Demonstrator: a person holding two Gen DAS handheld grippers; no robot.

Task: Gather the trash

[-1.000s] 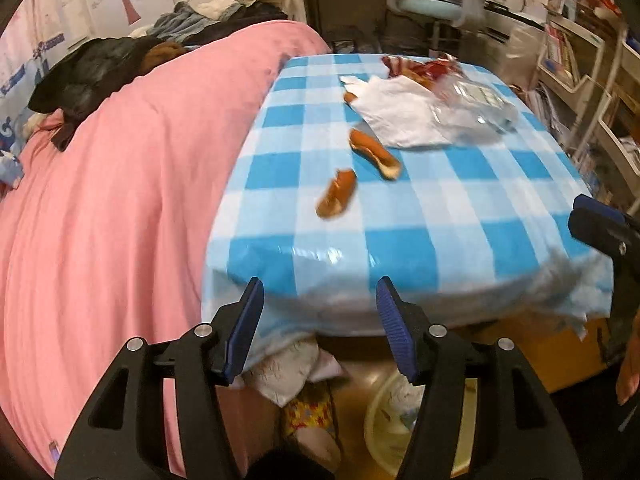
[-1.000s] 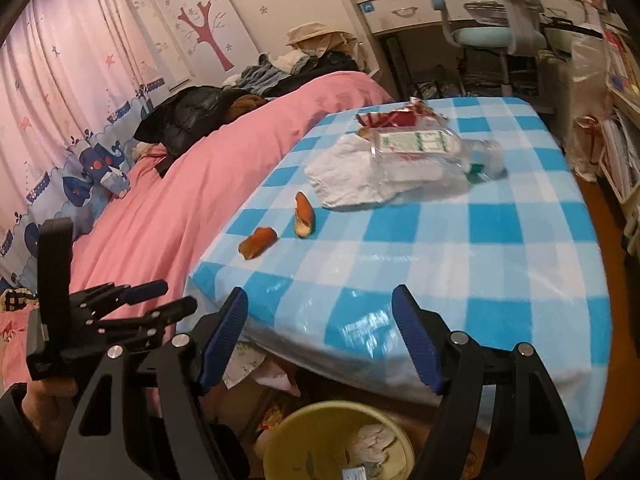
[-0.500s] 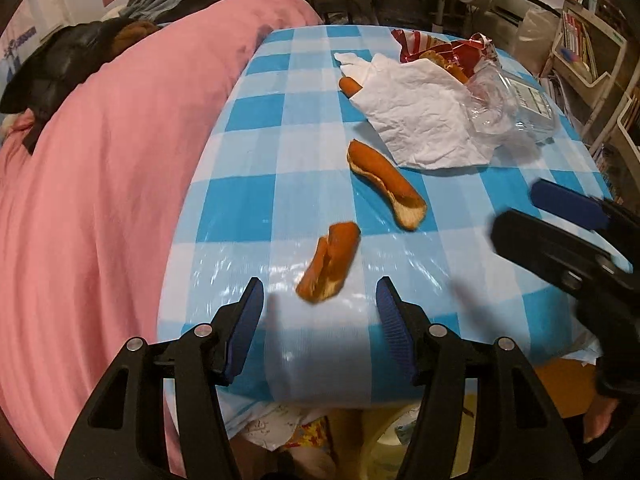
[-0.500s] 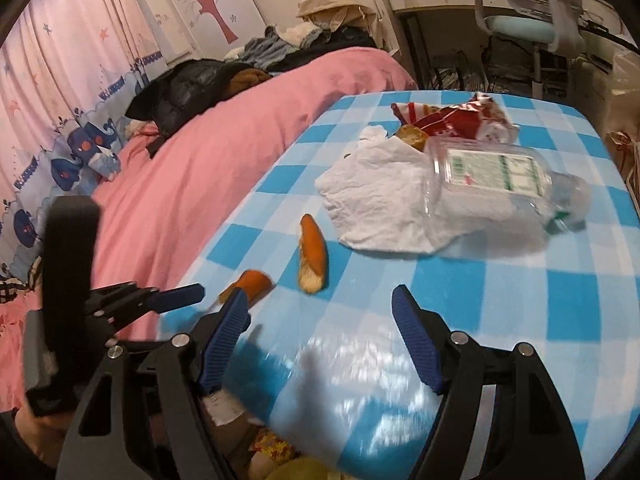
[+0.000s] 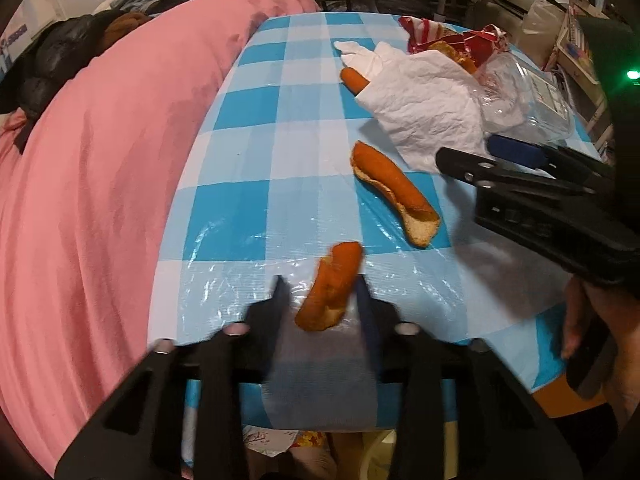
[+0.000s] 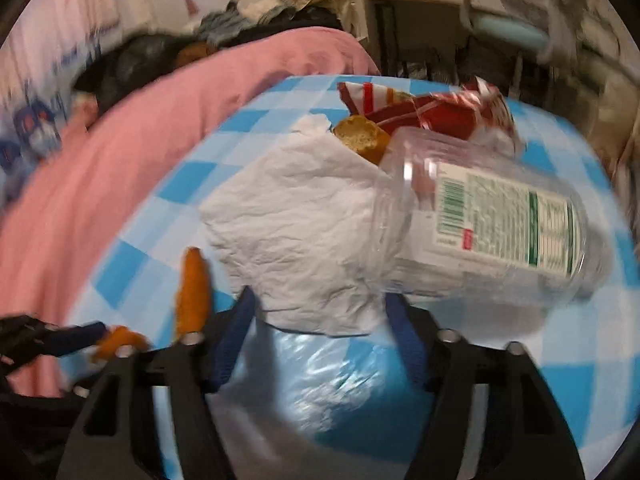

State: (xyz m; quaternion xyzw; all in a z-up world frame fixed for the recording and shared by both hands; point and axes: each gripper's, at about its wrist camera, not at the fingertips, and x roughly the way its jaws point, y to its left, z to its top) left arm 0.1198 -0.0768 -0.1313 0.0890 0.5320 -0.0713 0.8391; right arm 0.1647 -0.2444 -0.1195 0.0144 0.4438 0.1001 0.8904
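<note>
Left gripper [image 5: 320, 286]: jaws closing around the short peel piece [image 5: 330, 286], which is lying between the two fingers on the checked tablecloth [image 5: 256, 128]. A second ago these jaws were standing wide, back at the near table edge, with the peel well ahead of them; now the fingers are flanking it. The right pad appears to be touching the peel; the left pad is showing a gap, so the grip is judged not yet complete.

Outward from the left gripper: the long peel piece [image 5: 394, 192] is lying just ahead and to the right, apart from the short one. Farther ahead, the white paper napkin [image 5: 424, 100] is covering part of a third orange piece [image 5: 352, 78], with the red wrapper [image 5: 452, 40] and the clear plastic bottle [image 5: 528, 100] behind and to the right of it.

Right gripper [image 6: 320, 316]: jaws closing, at middling width, nothing yet pinched. The near corner of the napkin is lying between the fingertips; half a second ago it was still well ahead of them. The bottle is resting just beyond the right finger, on top of the napkin.

Bearing on task: both grippers are now arriving at trash items at once, short peel on the left and napkin on the right. Nothing is being lifted yet, and all items are lying on the table.
</note>
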